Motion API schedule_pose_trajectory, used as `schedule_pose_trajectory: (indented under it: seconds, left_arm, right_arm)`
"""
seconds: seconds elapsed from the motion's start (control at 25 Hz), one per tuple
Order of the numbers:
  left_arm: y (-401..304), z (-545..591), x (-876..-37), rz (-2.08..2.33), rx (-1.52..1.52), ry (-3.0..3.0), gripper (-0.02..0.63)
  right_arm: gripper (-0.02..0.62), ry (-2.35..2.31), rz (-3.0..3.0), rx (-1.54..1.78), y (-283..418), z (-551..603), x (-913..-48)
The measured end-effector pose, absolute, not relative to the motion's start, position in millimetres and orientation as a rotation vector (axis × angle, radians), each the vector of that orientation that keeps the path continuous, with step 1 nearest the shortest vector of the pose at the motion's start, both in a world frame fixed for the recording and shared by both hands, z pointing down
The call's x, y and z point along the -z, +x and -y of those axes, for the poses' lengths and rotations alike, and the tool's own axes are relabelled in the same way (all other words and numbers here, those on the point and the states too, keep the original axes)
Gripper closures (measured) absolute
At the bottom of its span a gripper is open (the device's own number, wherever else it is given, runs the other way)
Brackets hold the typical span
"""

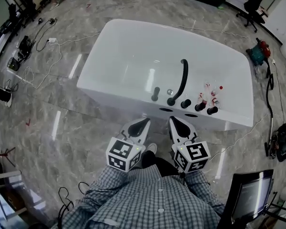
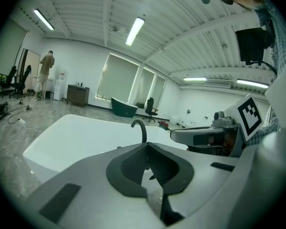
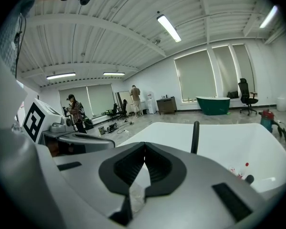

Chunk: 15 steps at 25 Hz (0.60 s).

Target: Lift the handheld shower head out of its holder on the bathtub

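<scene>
L hand-held gripper [image 1: 144, 122]: closed, empty | R hand-held gripper [image 1: 174, 120]: closed, empty | both short of bathtub [image 1: 109, 42]

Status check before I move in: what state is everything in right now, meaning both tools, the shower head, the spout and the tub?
Left tool: shut, empty, short of the tub.
Right tool: shut, empty, short of the tub.
Shower head: upright in its holder on the rim, untouched.
Spout: no water running.
Bathtub: looks empty of water.
</scene>
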State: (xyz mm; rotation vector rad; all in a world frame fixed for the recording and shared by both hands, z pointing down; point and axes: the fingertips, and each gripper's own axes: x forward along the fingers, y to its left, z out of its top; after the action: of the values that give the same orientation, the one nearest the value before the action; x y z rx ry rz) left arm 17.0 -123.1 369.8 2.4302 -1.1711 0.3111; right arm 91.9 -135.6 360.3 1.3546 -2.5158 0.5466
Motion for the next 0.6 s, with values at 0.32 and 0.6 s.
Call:
schedule_pose_trajectory:
  seconds: [0.32, 0.6]
  left_arm:
    - [26.2, 151.7, -381.5, 1.208, -0.350, 2.403, 0.603]
    - [24.3, 158.4, -409.7, 1.213, -0.401, 2.356, 0.603]
  right_arm:
    - [0.580, 1.343, 2.506, -0.581, 119.5, 169.8, -379.0]
    - [0.580, 1.335, 2.489, -0.608, 131.4, 180.0, -401.4]
